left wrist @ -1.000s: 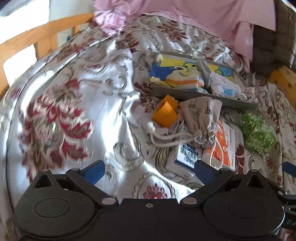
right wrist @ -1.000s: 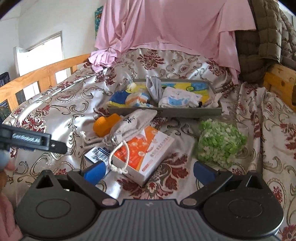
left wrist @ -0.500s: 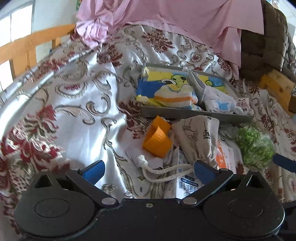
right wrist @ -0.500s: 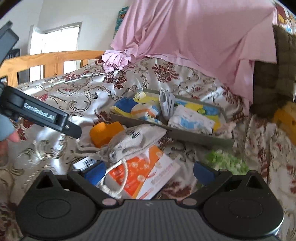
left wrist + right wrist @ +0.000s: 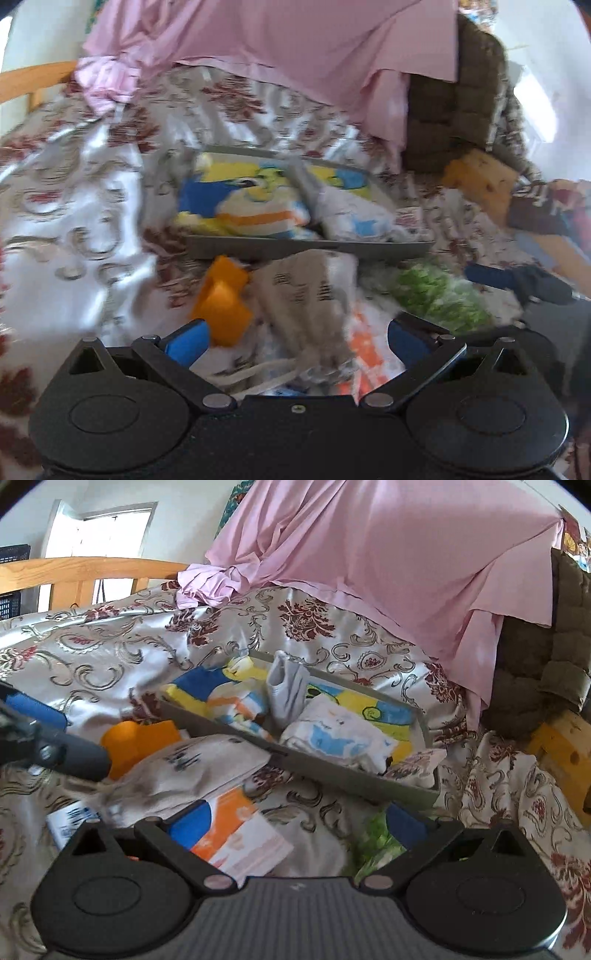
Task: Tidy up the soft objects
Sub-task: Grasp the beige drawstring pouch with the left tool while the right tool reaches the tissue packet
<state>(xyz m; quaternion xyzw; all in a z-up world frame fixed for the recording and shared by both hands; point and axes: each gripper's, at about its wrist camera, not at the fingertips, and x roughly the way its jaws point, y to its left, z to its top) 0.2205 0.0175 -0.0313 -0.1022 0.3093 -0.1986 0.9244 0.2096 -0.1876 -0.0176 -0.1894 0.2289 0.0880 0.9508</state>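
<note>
- While both tools are hovering low over the patterned bedspread point(image 5: 110, 664), the left gripper point(image 5: 295, 341) is pointing straight at the drawstring pouch point(image 5: 306, 295), with its blue fingers spread wide and holding nothing
- The pouch is lying just ahead of those fingers and between them, draped over an orange-and-white box point(image 5: 236, 823); its long axis is running roughly away from the left gripper toward the grey tray point(image 5: 351, 775), with the corded neck nearest the fingers
- The right gripper point(image 5: 299, 823) is sitting over the box and beside the green bag point(image 5: 436, 295), its fingers likewise parted and empty; from this side the pouch is lying off to the left and crosswise
- Judging by this, the left gripper is the nearer and better lined up for taking the pouch
- An orange block point(image 5: 221, 299) is touching the pouch's left edge, just beside the left finger, so it may be getting caught in a wide grasp
- The tray, just beyond the pouch, is already holding folded cloths point(image 5: 332, 734)
- The left view is blurred
</note>
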